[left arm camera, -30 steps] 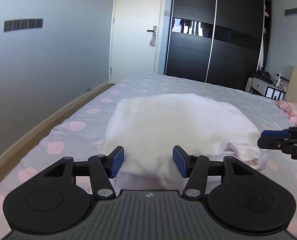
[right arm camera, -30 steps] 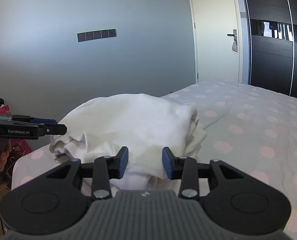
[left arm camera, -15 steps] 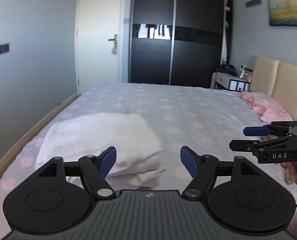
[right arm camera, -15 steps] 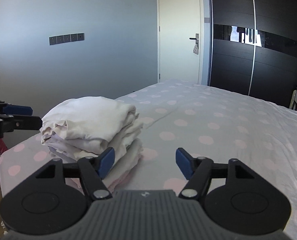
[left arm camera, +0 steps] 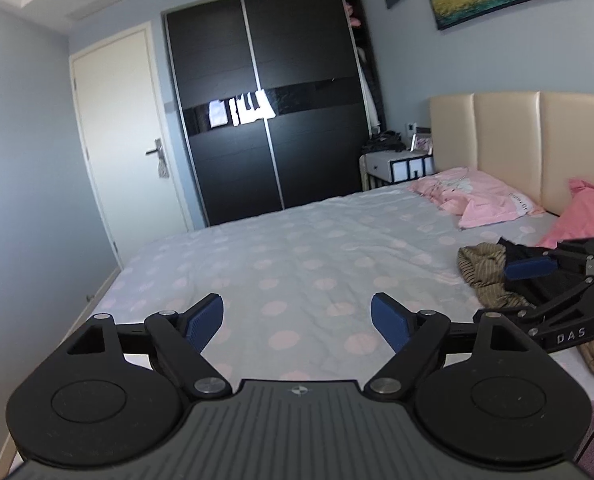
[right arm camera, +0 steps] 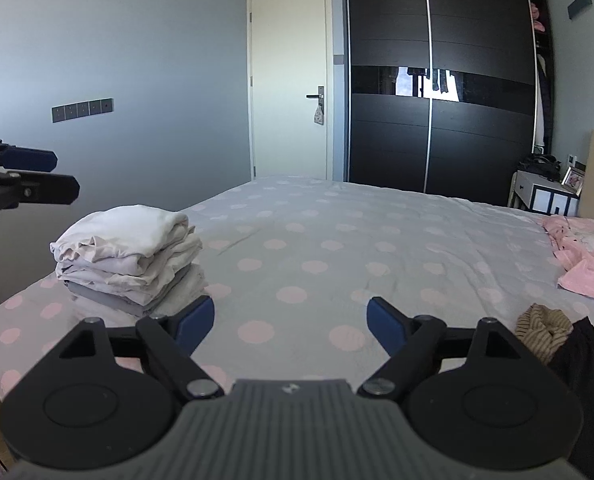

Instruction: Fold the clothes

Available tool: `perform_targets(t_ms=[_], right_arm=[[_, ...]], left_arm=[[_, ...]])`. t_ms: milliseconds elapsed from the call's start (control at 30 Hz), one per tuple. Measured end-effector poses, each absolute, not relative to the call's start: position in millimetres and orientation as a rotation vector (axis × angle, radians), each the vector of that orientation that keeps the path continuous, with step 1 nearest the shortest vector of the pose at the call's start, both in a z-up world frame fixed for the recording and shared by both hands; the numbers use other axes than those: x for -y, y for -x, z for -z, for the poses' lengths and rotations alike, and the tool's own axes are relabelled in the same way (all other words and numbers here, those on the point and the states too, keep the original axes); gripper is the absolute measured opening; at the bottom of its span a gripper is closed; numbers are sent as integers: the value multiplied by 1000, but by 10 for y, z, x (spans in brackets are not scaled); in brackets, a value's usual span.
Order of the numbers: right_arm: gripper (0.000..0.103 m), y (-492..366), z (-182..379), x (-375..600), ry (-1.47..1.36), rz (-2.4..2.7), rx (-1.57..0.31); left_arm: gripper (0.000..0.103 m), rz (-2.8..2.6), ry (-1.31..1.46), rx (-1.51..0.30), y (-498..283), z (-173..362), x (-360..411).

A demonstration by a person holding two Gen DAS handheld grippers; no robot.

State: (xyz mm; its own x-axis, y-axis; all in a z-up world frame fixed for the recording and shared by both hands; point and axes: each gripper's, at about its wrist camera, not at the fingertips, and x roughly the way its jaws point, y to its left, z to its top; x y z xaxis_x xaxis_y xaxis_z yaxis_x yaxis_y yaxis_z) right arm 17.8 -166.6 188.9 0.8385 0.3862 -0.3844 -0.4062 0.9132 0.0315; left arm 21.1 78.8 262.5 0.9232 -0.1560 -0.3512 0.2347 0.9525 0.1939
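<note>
Now well clear of the folded pile (right arm camera: 131,256), which a sec ago filled both views right at the fingertips; half a sec ago still close, now gone from left wrist view and sitting near-left on the bed (right arm camera: 337,232) in right wrist view, at the near-left corner. Pile: 1 stack, approx 4 pale layers, white on top, grey at bottom; exact count hard to tell.

Left gripper (left arm camera: 297,322): jaws opening, wider apart than a sec ago, nothing btwn them, only dotted sheet beyond. Also seen at far left edge of right wrist view (right arm camera: 63,174), above and left of the pile, not touching it.

Right gripper (right arm camera: 291,322): jaws opening too, much wider than before, nothing btwn pads. Seen from the side at right of left wrist view (left arm camera: 493,292), over the unfolded clothes.

Unfolded clothes (left arm camera: 485,276): 1 loose heap at right, newly in view; striped brownish piece plus a dark piece (right arm camera: 585,356) beside it, touching. Past them, far right: 2 pink pillows (left arm camera: 493,200) by the headboard (left arm camera: 529,140). Background: 1 door (right arm camera: 289,80), 1 dark wardrobe (right arm camera: 437,80) w/ 2 sliding panels, 1 nightstand (left arm camera: 397,164).
</note>
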Motion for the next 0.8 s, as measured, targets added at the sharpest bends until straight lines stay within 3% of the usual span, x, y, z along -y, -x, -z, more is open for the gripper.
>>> perform_targets(t_ms=[67,333,600,800], right_arm=[[93,-64,-1885,1819,33,-403,-392],[93,364,-1883,2212,29,-333,-381],[93,655,-1895,2340,85,-219,-359],[93,781,-1533,2173,70,-100,-411]], left_arm=[[85,210,-224,-321,-145,-2616,-637],[89,220,-98,-278,16,-2368,-176],[92,178,77,-324,157,-1759,-261],[93,132,132,-354,294,-1371,-330]])
